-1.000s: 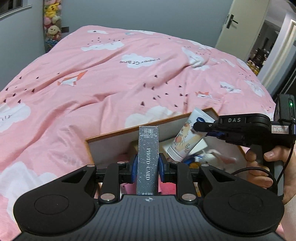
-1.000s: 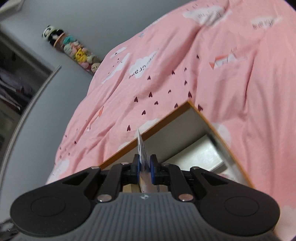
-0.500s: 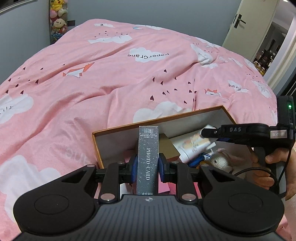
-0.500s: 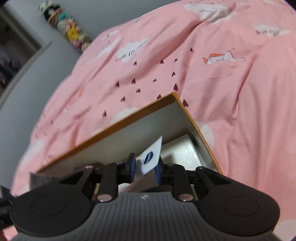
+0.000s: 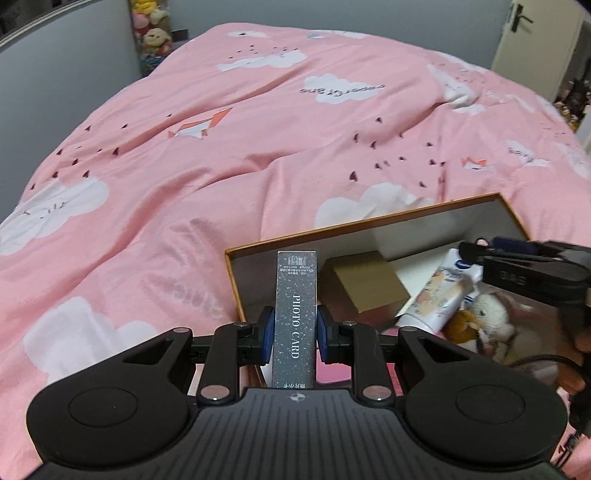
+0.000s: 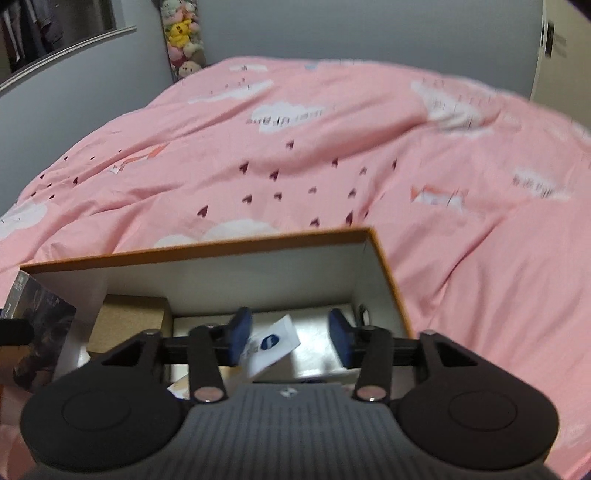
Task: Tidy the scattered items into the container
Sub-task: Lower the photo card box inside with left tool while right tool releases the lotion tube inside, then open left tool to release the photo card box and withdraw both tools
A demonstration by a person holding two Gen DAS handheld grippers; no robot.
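Note:
An open box with an orange rim (image 5: 354, 226) lies on the pink bedspread; it also shows in the right wrist view (image 6: 207, 253). My left gripper (image 5: 295, 334) is shut on a grey "PHOTO CARD" box (image 5: 295, 317), held upright over the box's left end. My right gripper (image 6: 288, 341) is open above the box's right part; it shows at the right edge of the left wrist view (image 5: 480, 251). A white cream tube (image 5: 437, 295) lies loose in the box below it, its flat end between the open jaws (image 6: 271, 345).
Inside the box lie a brown cardboard box (image 5: 364, 284), a white flat box (image 6: 317, 354) and a small plush toy (image 5: 484, 314). The pink bedspread (image 5: 258, 129) spreads all around. Plush toys (image 6: 183, 33) hang at the far wall. A door (image 5: 532, 37) stands far right.
My right gripper has opened and let go of the cream tube, which has dropped into the box. My left gripper still holds the photo card box, lower over the box's left end.

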